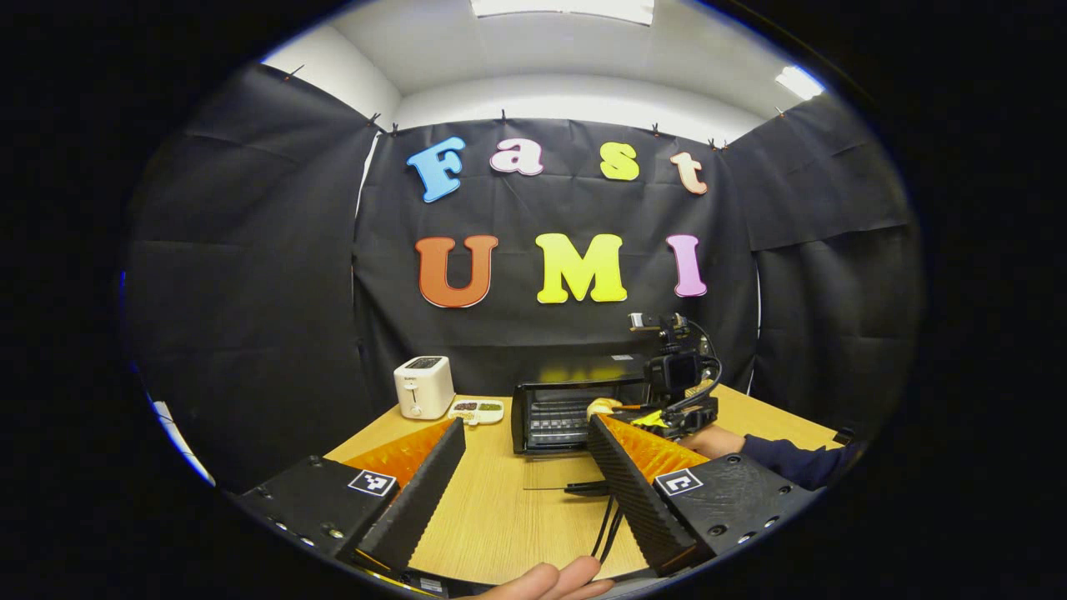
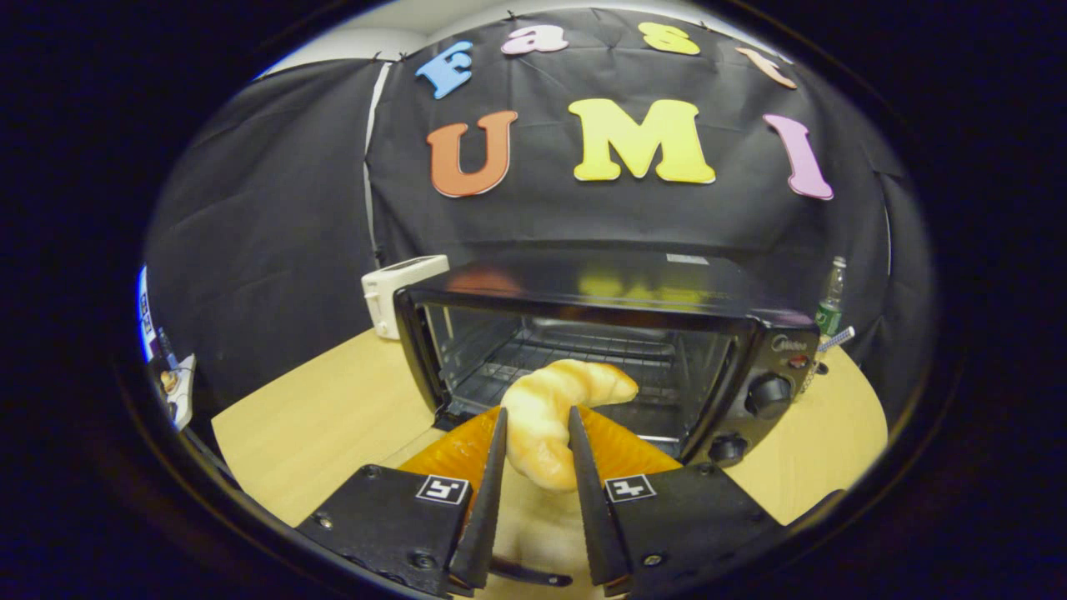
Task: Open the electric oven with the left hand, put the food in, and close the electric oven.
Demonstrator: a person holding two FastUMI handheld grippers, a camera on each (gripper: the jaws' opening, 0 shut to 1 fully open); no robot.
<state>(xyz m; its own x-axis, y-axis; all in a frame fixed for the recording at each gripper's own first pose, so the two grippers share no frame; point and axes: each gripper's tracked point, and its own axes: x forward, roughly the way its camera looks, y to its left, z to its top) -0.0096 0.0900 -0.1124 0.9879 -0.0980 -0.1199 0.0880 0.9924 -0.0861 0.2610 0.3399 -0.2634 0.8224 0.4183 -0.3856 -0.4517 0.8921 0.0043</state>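
Count: one black metal electric oven [image 2: 583, 350] with door down and wire rack inside, one pale glossy crescent croissant [image 2: 554, 417], one white plastic toaster [image 1: 423, 386] near the wooden table's [image 2: 333, 417] far-left edge. Right gripper [image 2: 538, 454] pinches the croissant at the oven mouth, long axis probably pointing inward. Left gripper [image 1: 525, 467] spread wide, empty.

Toaster [image 1: 423, 386] left of oven [image 1: 557, 414] on table [image 1: 500, 508]; bottle [image 2: 829, 308] at oven's right.

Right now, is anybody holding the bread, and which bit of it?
Yes. The right gripper pinches the croissant around its near end, both fingers pressing its sides, before the open oven. The left gripper is open, holding nothing.
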